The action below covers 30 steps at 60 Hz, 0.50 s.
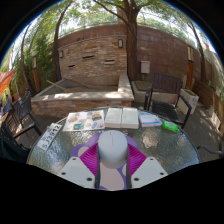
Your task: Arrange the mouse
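Setting: an outdoor patio. A brick wall of rough reddish masonry spans the background, with a tree trunk rising behind it and a low raised brick planter in front. Dark metal chairs stand beyond the desk on the right.

The desk is round, with a translucent textured glass top over a metal frame. On its far half lie flat rectangular items: an open book or booklet with pale pages, a printed sheet to its left, and a white keyboard with rows of small keys, angled near the left rim. A small stack of bluish books sits right of the open book, and a green cylindrical object lies further right.

The gripper has two pale blocky fingers with purple pads on their inner faces. The mouse, smooth, rounded and light grey-white, stands between them above the desk surface. The jaws are clamped on the mouse, both pads pressing its sides.
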### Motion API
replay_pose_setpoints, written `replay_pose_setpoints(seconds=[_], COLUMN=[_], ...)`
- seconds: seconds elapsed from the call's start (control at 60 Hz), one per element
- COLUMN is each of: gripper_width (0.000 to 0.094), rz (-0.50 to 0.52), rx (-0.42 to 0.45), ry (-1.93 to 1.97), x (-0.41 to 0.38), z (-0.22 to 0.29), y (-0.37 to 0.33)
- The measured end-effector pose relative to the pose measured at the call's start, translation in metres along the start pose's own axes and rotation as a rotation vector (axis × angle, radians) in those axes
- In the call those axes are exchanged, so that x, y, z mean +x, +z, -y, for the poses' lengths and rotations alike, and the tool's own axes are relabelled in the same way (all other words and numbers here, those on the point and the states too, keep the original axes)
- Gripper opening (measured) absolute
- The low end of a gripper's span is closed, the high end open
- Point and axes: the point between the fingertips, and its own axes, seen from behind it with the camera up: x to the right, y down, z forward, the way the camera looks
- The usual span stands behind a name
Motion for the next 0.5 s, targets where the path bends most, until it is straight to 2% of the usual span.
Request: replay_pose_setpoints(seconds=[0.1, 0.133, 0.283, 0.317, 0.383, 0.4, 0.45, 0.5], gripper_width=[0.0349, 0.0382, 0.0517, 0.0578, 0.0824, 0.0860, 0.0834, 0.0851], rz=[0.010, -0.001, 0.017, 0.015, 0.013, 0.013, 0.011, -0.001], rx=[-0.113, -0.138, -0.181, -0.178, -0.188, -0.187, -0.178, -0.166], ry=[-0.011, -0.020, -0.016, -0.026, -0.038, -0.036, -0.032, -0.040], x=[0.002, 0.001, -0.003, -0.001, -0.004, -0.004, -0.006, -0.008], z=[-0.039, -0.060, -0.076, -0.075, -0.073, -0.072, -0.064, -0.056], y=[0.034, 0.051, 0.062, 0.060, 0.048, 0.043, 0.028, 0.003])
